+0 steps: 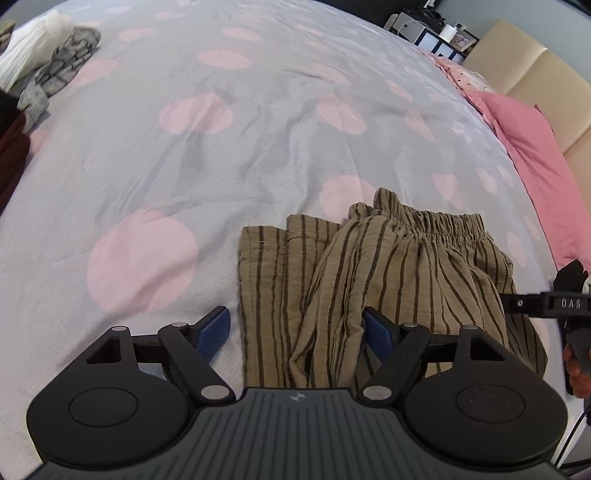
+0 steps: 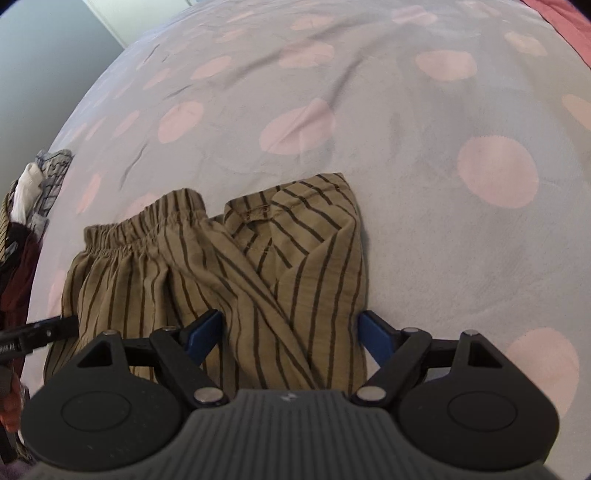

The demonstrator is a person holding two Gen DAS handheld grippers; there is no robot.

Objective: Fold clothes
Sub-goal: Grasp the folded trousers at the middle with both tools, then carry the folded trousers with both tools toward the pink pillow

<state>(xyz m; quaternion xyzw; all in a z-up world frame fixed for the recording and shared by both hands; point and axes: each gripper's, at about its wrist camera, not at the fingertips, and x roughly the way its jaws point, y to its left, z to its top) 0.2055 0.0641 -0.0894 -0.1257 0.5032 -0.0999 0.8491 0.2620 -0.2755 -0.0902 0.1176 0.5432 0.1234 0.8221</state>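
Both sets of jaws wide open, holding nothing. Striped pants [image 1: 376, 280] half folded on the bed [image 1: 221, 166], bunched between the left gripper [image 1: 297, 328] jaws and the right gripper [image 2: 291, 332] jaws. Could grab too many layers and undo the fold.

Near hem of striped trousers [image 1: 369, 280] hidden beneath left gripper [image 1: 297, 332] body, heap of clothes [image 1: 37, 70] cut by picture's left edge, shelf items [image 1: 436, 31] too small to identify
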